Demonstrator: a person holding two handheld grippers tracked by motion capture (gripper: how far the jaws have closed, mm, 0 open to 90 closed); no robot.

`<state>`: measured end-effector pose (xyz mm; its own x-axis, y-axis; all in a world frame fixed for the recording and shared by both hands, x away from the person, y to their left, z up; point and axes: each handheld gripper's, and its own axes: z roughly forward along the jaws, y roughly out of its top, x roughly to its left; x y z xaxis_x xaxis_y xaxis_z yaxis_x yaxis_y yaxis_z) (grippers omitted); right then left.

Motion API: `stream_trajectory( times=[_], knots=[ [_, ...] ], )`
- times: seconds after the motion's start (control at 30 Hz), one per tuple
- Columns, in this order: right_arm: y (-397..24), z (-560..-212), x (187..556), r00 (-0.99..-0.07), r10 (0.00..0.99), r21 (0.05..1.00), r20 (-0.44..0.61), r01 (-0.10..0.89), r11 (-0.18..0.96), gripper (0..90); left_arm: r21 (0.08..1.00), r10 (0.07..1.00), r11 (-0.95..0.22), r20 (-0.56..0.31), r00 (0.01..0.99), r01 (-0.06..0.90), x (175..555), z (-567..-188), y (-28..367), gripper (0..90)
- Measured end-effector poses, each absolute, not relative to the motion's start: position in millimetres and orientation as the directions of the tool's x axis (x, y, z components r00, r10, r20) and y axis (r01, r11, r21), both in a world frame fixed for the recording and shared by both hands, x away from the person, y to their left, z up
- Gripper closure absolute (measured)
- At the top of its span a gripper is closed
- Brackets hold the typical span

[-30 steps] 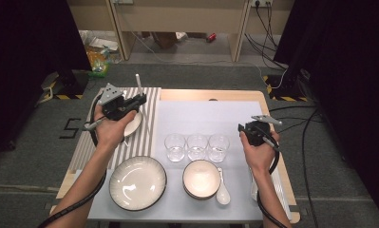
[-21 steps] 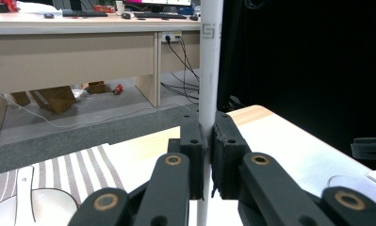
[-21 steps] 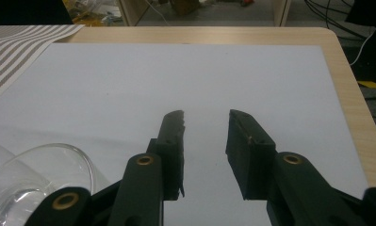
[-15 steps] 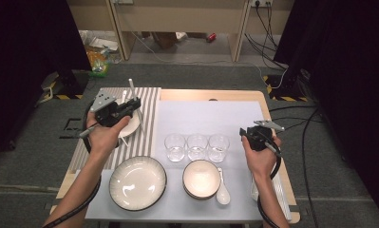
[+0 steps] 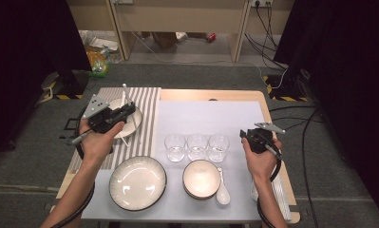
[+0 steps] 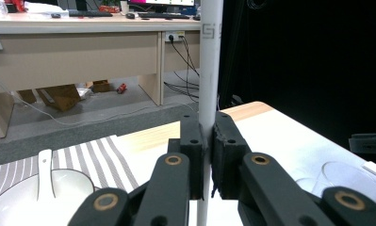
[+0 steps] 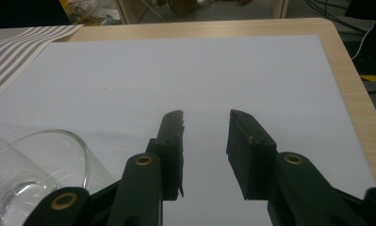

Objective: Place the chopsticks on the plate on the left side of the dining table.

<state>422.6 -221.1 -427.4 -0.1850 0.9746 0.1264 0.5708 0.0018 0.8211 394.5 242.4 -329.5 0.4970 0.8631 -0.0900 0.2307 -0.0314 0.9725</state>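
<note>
Your left tool (image 6: 205, 155) is clamped on a thin white stick (image 6: 209, 66) — it stands upright above the small bowl (image 5: 128, 118) on the striped mat (image 5: 148, 114). Grip it firmly and keep it straight. Your right tool (image 7: 205, 141) hangs open with nothing in it over the white sheet (image 7: 200, 70). There is bare room behind the three glasses (image 5: 196, 147) — mind them and the worktop (image 5: 211, 95) edge.

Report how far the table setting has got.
Done: a large plate, a bowl with a spoon beside it, and three glasses are laid on the mat. In hand: the left tongs grip a white chopstick. Left: placing it; the right tongs are open, empty.
</note>
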Motion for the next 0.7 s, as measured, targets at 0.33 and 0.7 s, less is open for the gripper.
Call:
stream_trajectory(
  times=[0.33,0.7],
  knots=[
    [-223.2,-427.8,421.2,-0.182,0.975,0.822,0.129,0.57,-0.002,66.5,0.971,0.872,-0.025,-0.096,0.48,0.239,384.1,-334.8,255.7,83.8],
    [-225.4,-427.3,420.4,-0.176,0.976,0.824,0.126,0.567,-0.003,66.5,0.969,0.89,-0.008,-0.106,0.444,0.248,373.5,-338.6,275.1,83.8]
  ],
)
